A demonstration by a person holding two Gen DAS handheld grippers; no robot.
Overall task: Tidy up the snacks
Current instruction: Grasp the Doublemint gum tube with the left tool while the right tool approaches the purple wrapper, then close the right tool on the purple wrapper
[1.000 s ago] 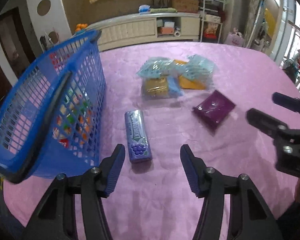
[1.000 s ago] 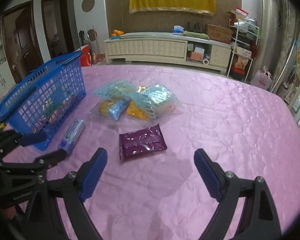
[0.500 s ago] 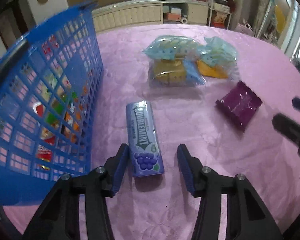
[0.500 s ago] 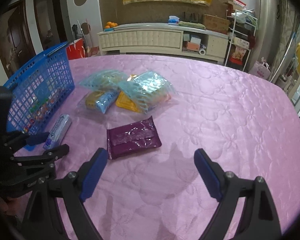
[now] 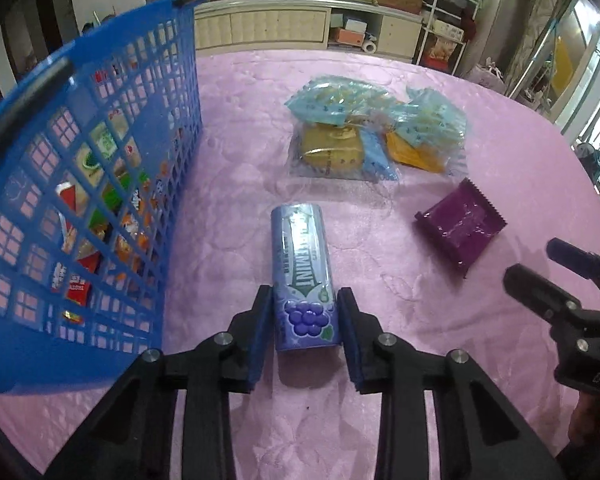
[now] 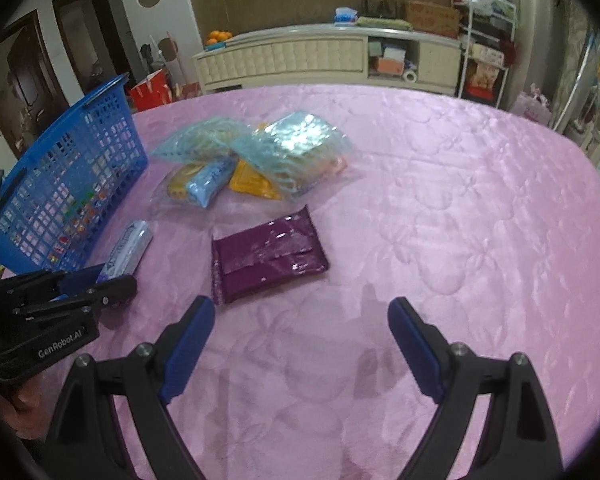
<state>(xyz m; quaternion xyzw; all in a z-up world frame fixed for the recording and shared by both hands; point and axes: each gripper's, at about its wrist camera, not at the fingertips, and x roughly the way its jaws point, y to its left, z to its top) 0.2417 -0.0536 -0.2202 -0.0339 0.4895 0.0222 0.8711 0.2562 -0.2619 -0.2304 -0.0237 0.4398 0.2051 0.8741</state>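
down on the pink quilted surface (image 5: 380,92) beside the blue mesh basket (image 5: 100,184), left claw (image 5: 305,330) pinches the purple grape gum pack (image 5: 302,276), pickup step, next lift into basket, right claw (image 6: 300,344) wide open, empty.

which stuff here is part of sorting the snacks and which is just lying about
Job: gum pack between the left gripper fingers, purple packet, bagged snacks, blue basket, right gripper.
Lying about: sideboard, oranges, wire rack.
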